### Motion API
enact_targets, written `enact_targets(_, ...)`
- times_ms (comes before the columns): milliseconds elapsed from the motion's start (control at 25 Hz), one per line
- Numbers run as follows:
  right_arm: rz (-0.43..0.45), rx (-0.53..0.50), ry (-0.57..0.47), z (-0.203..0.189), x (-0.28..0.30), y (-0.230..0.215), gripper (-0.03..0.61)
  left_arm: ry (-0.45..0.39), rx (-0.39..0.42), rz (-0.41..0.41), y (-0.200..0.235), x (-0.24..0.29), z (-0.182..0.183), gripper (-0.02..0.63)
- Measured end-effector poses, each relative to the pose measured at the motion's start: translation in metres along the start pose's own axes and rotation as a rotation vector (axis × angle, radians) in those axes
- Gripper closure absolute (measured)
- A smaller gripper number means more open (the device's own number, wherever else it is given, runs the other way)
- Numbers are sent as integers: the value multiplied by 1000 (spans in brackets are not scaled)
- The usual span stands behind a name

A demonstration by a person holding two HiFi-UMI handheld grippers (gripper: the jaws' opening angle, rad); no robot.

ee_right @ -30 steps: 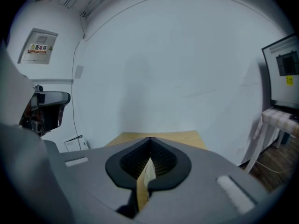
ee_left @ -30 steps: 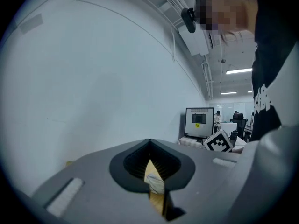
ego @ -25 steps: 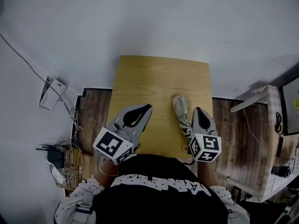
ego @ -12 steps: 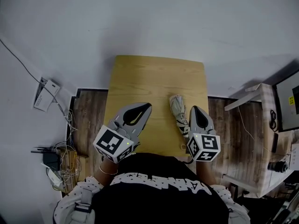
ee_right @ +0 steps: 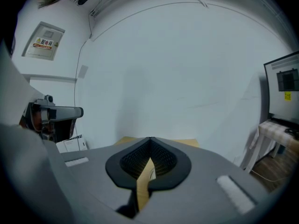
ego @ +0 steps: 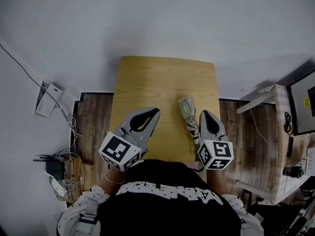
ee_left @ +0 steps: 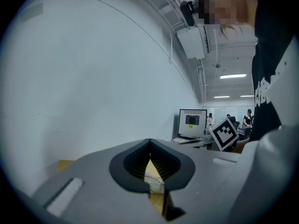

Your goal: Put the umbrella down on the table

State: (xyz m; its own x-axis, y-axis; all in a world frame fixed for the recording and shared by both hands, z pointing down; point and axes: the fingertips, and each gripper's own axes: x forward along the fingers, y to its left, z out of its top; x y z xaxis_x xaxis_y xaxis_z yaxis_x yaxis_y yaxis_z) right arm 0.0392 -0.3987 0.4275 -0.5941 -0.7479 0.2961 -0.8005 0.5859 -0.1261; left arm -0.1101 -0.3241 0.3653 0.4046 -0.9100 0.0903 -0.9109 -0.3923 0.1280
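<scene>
Head view: folded beige umbrella (ego: 188,113) on tbl (ego: 157,82)

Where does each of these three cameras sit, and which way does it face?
Head view: on the person's head, looking steeply down at the light wooden table and folded pale umbrella; black shirt, left gripper, right gripper show.
Left gripper view: rides that gripper, looks along its shut jaws across the table; shirt and right gripper show.
Right gripper view: rides that gripper, looks along its shut jaws toward the white wall.
Shared: head and left gripper views show the umbrella.
</scene>
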Motion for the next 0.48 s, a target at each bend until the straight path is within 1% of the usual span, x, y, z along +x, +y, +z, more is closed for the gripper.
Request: enact_targets(480,40,-9,2,3,10,16,565,0,-19,27,11,-5,-1,618)
